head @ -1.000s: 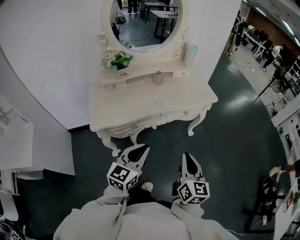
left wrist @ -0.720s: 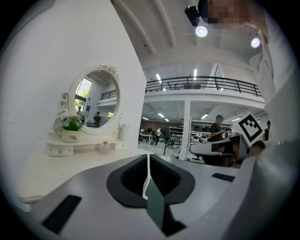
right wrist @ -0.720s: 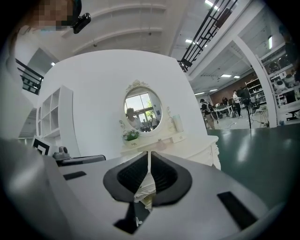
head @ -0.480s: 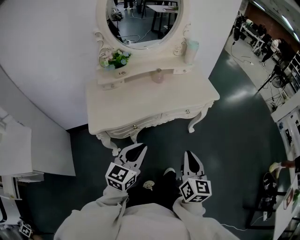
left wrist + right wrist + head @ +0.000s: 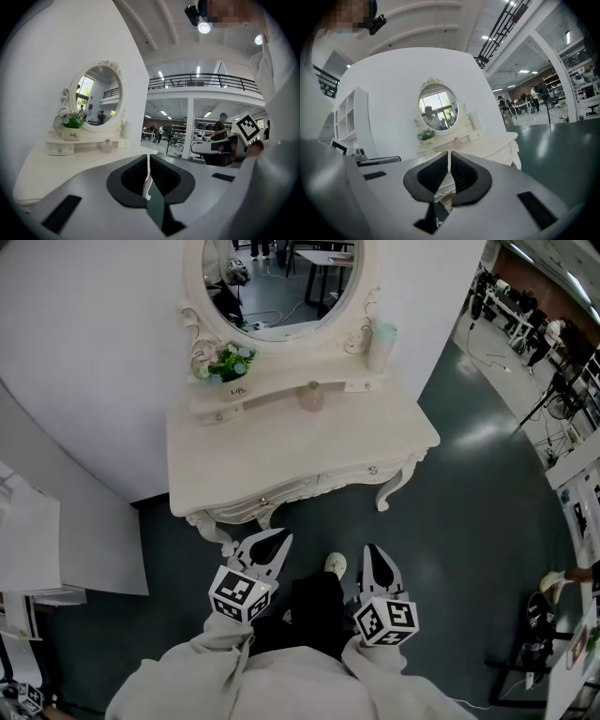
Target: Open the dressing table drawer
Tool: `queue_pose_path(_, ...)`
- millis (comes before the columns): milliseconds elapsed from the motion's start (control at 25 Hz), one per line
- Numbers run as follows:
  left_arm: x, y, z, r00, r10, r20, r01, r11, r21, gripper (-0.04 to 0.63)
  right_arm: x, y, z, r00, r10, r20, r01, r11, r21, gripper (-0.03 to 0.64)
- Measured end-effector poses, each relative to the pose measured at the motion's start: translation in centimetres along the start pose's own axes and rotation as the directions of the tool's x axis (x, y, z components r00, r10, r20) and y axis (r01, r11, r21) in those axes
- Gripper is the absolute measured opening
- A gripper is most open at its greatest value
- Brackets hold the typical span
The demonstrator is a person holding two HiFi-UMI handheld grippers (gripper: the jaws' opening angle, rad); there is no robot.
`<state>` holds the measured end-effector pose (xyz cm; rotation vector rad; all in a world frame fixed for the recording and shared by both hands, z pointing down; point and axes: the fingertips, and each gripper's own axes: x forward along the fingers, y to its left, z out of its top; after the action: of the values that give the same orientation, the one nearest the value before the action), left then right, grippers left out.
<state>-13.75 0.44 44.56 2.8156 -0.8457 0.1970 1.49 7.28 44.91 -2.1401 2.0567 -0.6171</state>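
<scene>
Left gripper (image 5: 270, 542) and right gripper (image 5: 375, 557) clenched empty before the dressing table (image 5: 281, 448)
A white pot (image 5: 234, 385) holds flowers; the shut drawer (image 5: 361, 474) lies ahead of both, untouched.

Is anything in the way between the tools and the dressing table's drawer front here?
Nothing visible does. The left tool and right tool, both shut and empty, are short of the dressing table; only bare floor lies between them and the drawer front. The person's shoe sits between the tools, not ahead.
</scene>
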Motion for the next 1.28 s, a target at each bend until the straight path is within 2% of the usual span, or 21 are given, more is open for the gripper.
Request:
queue_pose_path(160,2.7,0.7,1.1,1.000,-0.001,-0.004,0.001,1.000,0.013,0.029,2.5,-1.4,1.2,1.000,0.024,0.000,-0.024,0.998,0.056,0.043)
queue_pose_path(400,8.8,2.3,2.5,1.000,-0.005,0.006,0.005,1.000,-0.021,0.029,6.7,-5.1,3.1,1.000,0.019,-0.023,-0.018,0.999,0.043,0.043)
queue_pose_path(640,15.6,2.5,4.7,0.999,-0.031,0.031,0.031,1.000,-0.004,0.029,11.3,-8.7,6.6,0.999,0.041,-0.012,-0.040,0.999,0.007,0.043)
queue_pose_path(960,21.8,4.0,6.1,0.999,-0.001,0.033,0.000,1.000,0.008,0.029,16.9,-12.3,9.6,0.996,0.089,-0.013,-0.089,0.996,-0.005,0.043)
queue_pose_path(1280,27.2,5.2,6.0,0.999,0.033,0.025,-0.033,0.999,0.006,0.029,21.7,-15.7,10.6,0.991,0.128,-0.031,-0.128,0.992,-0.003,0.043)
